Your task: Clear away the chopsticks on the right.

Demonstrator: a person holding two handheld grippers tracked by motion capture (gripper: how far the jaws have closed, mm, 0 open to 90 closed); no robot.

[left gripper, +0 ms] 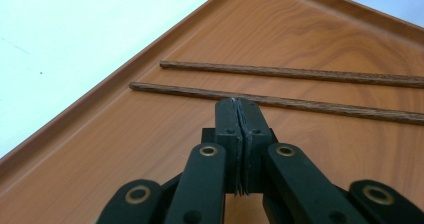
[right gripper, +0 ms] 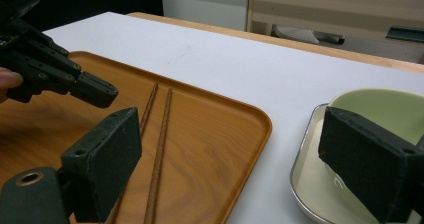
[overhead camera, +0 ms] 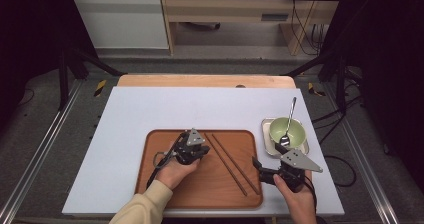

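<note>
Chopsticks point(overhead camera: 229, 160) on tray point(overhead camera: 150, 176), bowl point(overhead camera: 287, 130) with spoon point(overhead camera: 288, 124) beside

Even overhead light, soft shadows; dark surroundings, slightly soft near gripper views

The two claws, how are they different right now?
The left claw is shut, its jaws pressed together with nothing between them; the right claw stands wide open. The left claw is over the wooden tray, close to the chopsticks; the right claw is at the tray's edge beside the green bowl. Both are black and hold nothing.
</note>
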